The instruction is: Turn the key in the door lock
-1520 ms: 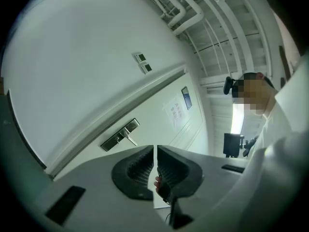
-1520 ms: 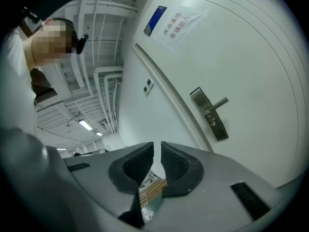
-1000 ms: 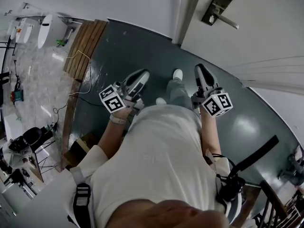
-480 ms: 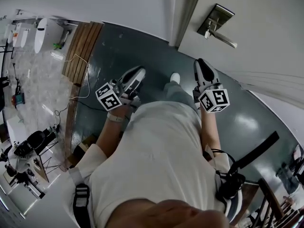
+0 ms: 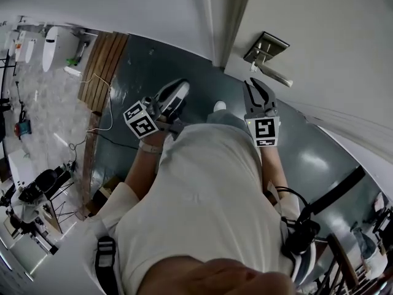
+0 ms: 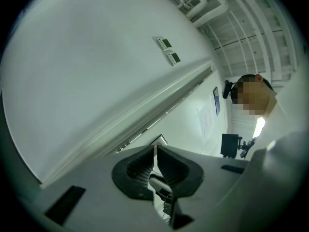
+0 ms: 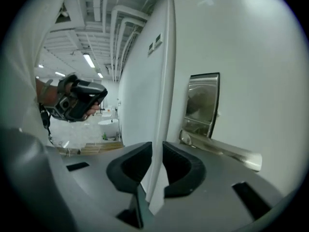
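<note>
The left gripper (image 6: 155,148) points at bare white wall, away from the lock. Its jaws are closed to a thin slit. A small pale metal piece (image 6: 159,182) sits low in the hollow behind the tips. It may be the key, but that cannot be told for certain.

To its right, the right gripper (image 7: 157,146) faces the white door (image 7: 260,57). Its jaws have just been opening and stand a little apart, with nothing between them. Only the edge of the white door frame (image 7: 166,81) shows through the gap.

The task's target is the rectangular brushed-steel lock plate (image 7: 203,100). It lies ahead of the right gripper and just to the right of its jaw line, near but apart. The straight silver lever handle (image 7: 227,151) runs out from the bottom of the plate, further to the right. No key shows in the plate in any view.

The step in hand looks like the approach to the lock, and turning has not begun. The next move probably calls for swinging the right gripper rightward onto the plate and finding the keyhole or key. The jaws would then have to close squarely on it before any twist.

By count there are two grippers, one door, one lock plate and one lever handle, and no key that can be confirmed.
</note>
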`<state>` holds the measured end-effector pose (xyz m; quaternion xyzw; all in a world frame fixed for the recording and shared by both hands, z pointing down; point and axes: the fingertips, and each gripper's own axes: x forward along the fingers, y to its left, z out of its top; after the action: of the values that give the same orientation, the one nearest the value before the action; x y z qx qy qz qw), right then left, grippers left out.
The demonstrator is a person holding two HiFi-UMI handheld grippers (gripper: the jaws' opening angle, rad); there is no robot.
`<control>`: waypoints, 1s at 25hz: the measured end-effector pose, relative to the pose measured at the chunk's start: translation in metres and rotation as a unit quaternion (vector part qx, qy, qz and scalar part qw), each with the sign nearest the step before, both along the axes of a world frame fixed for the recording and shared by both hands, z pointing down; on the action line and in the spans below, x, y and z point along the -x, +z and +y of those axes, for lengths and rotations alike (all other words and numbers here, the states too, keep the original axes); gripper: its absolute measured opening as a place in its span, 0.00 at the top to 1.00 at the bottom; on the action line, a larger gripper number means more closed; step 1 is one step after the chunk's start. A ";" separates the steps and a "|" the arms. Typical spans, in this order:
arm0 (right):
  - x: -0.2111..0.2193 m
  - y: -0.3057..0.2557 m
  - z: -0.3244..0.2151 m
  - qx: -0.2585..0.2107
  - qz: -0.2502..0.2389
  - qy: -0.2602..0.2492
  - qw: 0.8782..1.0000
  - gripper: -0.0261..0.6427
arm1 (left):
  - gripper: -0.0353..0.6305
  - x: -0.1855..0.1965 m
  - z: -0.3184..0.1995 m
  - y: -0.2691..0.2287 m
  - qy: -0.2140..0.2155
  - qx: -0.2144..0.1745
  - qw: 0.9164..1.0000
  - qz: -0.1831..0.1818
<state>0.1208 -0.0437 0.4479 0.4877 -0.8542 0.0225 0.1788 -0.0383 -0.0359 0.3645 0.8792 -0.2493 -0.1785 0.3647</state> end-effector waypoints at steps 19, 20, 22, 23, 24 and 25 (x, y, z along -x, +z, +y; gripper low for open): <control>-0.033 0.071 -0.030 -0.022 0.340 0.116 0.933 0.78 | 0.93 -0.004 -0.022 0.012 0.077 0.038 0.996 0.019; -0.033 0.072 -0.033 -0.023 0.345 0.126 0.930 0.78 | 0.93 -0.001 -0.021 0.012 0.083 0.040 0.996 0.018; -0.031 0.074 -0.038 -0.024 0.353 0.141 0.925 0.78 | 0.93 0.006 -0.018 0.012 0.091 0.045 0.995 0.020; -0.030 0.074 -0.042 -0.025 0.356 0.148 0.923 0.78 | 0.93 0.009 -0.017 0.012 0.094 0.046 0.994 0.021; -0.032 0.074 -0.044 -0.027 0.358 0.155 0.920 0.78 | 0.93 0.010 -0.017 0.012 0.095 0.047 0.994 0.022; -0.035 0.075 -0.046 -0.029 0.362 0.162 0.917 0.78 | 0.93 0.011 -0.017 0.012 0.095 0.047 0.994 0.023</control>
<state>0.1557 -0.0902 0.5225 0.5993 -0.6406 -0.1515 0.4556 -0.0491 -0.0526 0.3763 0.8765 -0.1642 -0.1511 0.4266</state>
